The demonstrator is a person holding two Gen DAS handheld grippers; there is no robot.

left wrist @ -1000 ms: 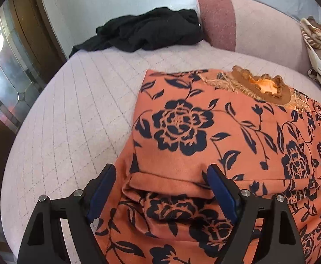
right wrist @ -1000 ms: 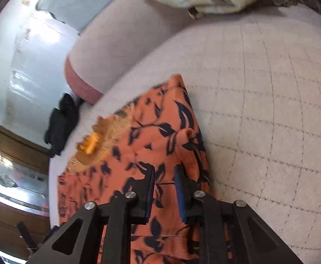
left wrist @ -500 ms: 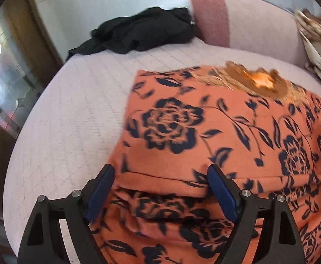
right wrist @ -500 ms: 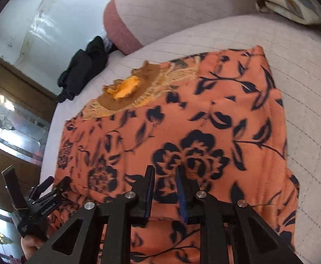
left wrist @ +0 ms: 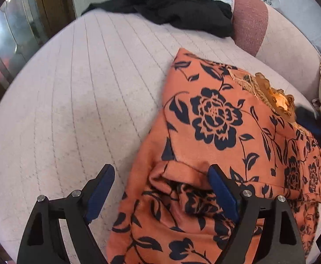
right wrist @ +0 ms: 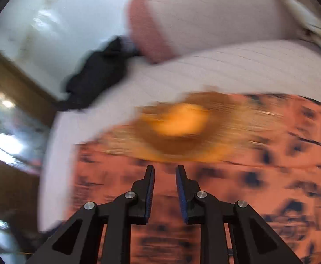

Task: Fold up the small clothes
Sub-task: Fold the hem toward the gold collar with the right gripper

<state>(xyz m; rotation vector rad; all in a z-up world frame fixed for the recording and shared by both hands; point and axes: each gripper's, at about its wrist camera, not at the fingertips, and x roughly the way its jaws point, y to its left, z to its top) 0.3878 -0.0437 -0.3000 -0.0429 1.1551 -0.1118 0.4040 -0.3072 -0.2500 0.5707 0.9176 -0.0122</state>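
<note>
Quilted pale sofa seat [left wrist: 77,110] with an orange floral garment [left wrist: 215,145] spread across it.
Left gripper [left wrist: 160,189] spread wide at six o'clock over the garment's hem; right gripper [right wrist: 165,189] narrowly parted, pinching nothing.

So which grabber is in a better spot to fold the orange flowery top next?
Probably the left gripper: its jaws stand wide open low over the near folded edge of the orange floral top. The right gripper has only a narrow gap, nothing in it, and a blurred view.
</note>
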